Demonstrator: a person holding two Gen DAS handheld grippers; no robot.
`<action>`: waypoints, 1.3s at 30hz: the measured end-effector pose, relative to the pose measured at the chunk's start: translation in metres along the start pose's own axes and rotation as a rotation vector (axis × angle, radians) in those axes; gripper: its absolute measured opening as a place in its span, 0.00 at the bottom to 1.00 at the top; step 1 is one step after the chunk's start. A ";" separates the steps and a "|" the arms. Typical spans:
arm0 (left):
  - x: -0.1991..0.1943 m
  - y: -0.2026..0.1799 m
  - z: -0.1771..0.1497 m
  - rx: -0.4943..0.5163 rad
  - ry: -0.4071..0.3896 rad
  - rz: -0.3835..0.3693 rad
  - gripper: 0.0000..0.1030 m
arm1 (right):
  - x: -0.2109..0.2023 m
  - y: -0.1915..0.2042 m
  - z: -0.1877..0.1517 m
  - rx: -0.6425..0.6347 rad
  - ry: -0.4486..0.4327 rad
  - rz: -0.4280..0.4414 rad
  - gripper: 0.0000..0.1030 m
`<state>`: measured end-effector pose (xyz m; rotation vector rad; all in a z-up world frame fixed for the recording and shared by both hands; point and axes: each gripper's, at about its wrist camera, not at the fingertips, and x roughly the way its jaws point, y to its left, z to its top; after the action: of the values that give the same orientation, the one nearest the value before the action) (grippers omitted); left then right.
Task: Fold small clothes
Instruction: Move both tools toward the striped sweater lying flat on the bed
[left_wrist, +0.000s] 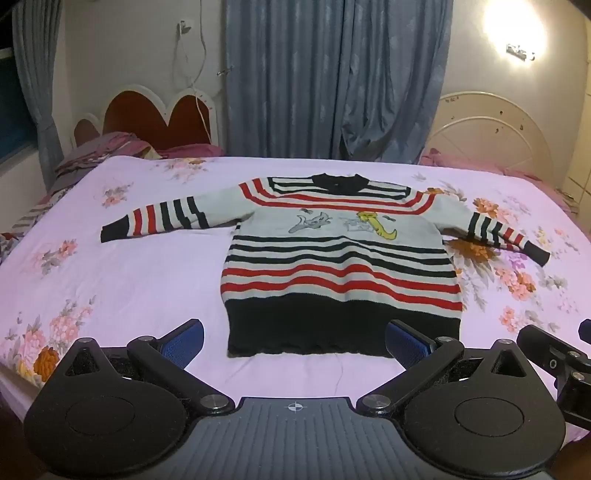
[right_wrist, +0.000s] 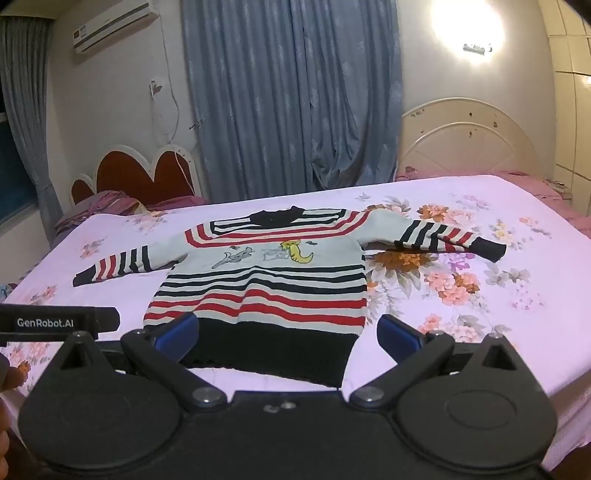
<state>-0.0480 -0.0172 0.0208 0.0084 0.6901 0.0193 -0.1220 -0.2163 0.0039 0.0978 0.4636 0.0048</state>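
Both the left hand-held gripper (left_wrist: 295, 343) and right hand-held gripper (right_wrist: 288, 332) are wide and empty, so pinch a sleeve (left_wrist: 162, 219) of the sweater (left_wrist: 340, 266) on the bed (left_wrist: 129, 295) and fold it in flat.

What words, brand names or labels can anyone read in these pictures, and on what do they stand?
"GenRobot.AI": white letters on the black bar of the left gripper, seen from the right wrist.
White wall air conditioner: dark label, too blurred to read.
Striped knitted sweater: cartoon figures only, no words.
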 end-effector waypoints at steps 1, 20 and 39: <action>0.000 0.000 0.000 -0.002 0.000 0.001 1.00 | 0.000 -0.001 -0.001 0.000 -0.001 0.000 0.99; 0.002 0.002 -0.004 -0.012 0.004 0.003 1.00 | 0.001 -0.001 -0.001 0.003 -0.001 0.001 0.99; 0.005 0.010 -0.001 -0.018 0.009 0.001 1.00 | 0.003 0.005 -0.001 0.007 0.000 0.003 0.99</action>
<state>-0.0449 -0.0073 0.0168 -0.0083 0.6987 0.0264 -0.1200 -0.2108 0.0019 0.1052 0.4633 0.0058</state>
